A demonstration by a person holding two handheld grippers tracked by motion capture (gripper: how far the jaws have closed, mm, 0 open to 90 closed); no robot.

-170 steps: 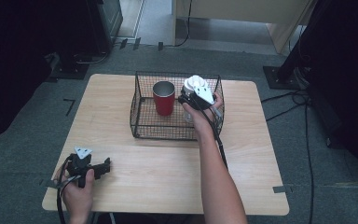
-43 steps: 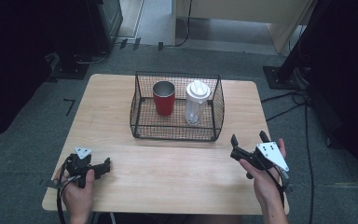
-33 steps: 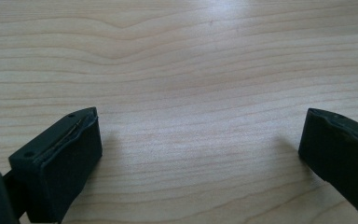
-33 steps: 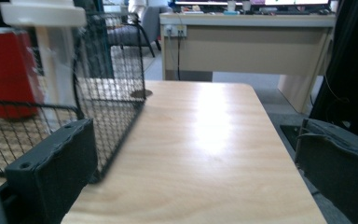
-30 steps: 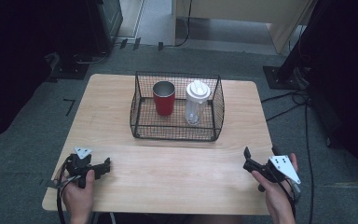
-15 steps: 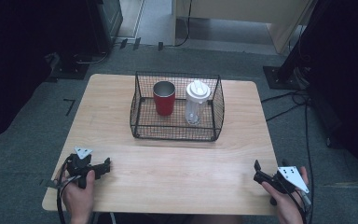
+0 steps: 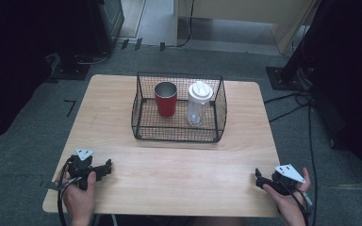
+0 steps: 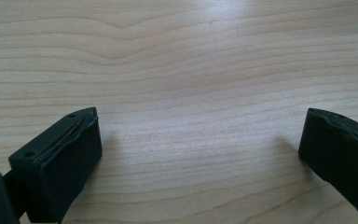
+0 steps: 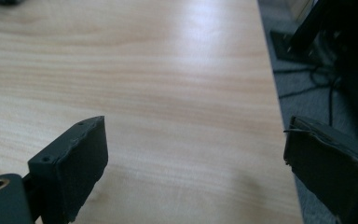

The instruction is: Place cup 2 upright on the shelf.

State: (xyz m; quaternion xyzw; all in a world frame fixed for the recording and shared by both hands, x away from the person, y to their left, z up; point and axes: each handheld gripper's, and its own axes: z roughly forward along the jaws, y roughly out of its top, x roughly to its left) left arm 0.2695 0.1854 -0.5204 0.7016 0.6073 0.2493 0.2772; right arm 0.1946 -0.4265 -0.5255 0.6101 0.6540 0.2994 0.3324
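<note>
While the clear bottle (image 7: 199,103) stands upright beside the red cup (image 7: 166,98) in the wire basket (image 7: 140,113), frame centre, my right claw (image 7: 258,179), lower right, is released, jaws just closing on nothing; my left claw (image 7: 107,165), lower left, gapes empty.

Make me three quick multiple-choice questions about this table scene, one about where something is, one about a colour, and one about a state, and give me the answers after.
1. Where does the clear bottle stand?
A. inside the wire basket, beside the cup
B. on the bare table in front of the basket
C. between the right gripper's jaws

2. What colour is the cup in the basket?
A. blue
B. red
C. yellow

3. In what state is the left gripper?
A. shut on the cup
B. shut on the bottle
C. open, with nothing between its jaws

Answers: 1 A, the high view shows the bottle upright inside the basket, right of the cup. 2 B, its outside is red. 3 C, the left gripper view shows its jaws apart over bare wood.
</note>
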